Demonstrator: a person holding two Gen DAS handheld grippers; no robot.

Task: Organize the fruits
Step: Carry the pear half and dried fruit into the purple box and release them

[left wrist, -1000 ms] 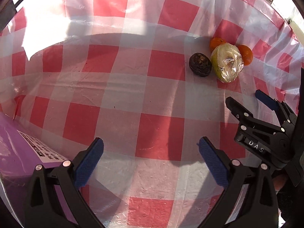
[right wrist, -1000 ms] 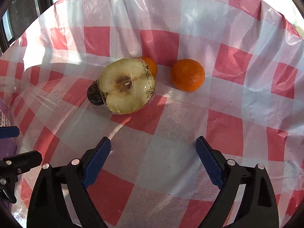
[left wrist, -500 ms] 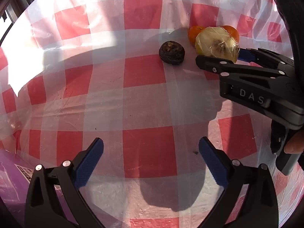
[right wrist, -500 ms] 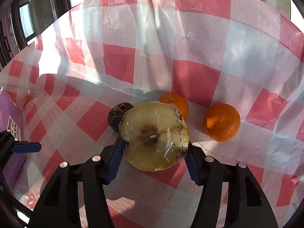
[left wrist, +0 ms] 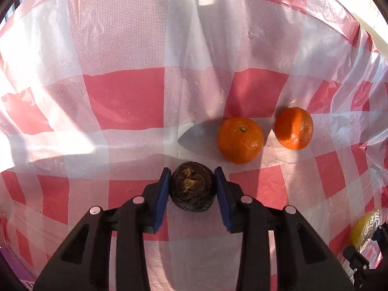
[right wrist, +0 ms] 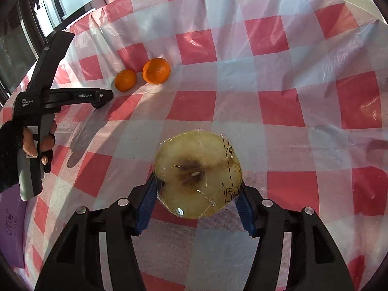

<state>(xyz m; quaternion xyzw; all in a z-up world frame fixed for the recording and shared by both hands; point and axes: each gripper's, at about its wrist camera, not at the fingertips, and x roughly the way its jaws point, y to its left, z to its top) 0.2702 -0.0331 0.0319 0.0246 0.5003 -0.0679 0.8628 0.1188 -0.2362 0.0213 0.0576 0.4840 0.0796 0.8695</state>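
The left hand-held gripper (left wrist: 191,189) is clamped on a dark, shrivelled fruit (left wrist: 192,189) low in the centre of its frame, two oranges (left wrist: 240,140) just beyond to the right. The right hand-held gripper (right wrist: 197,194) grips a plastic-wrapped apple half (right wrist: 197,177), lower centre, above the checked worktop (right wrist: 278,109).

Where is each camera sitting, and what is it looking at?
Left wrist camera: rides on the left tongs, looking forward over the checked tablecloth; its tongs grip a dark round fruit.
Right wrist camera: rides on the right tongs, which grip a wrapped apple half; the person's left hand shows too.
Both see the two oranges, and the apple half.
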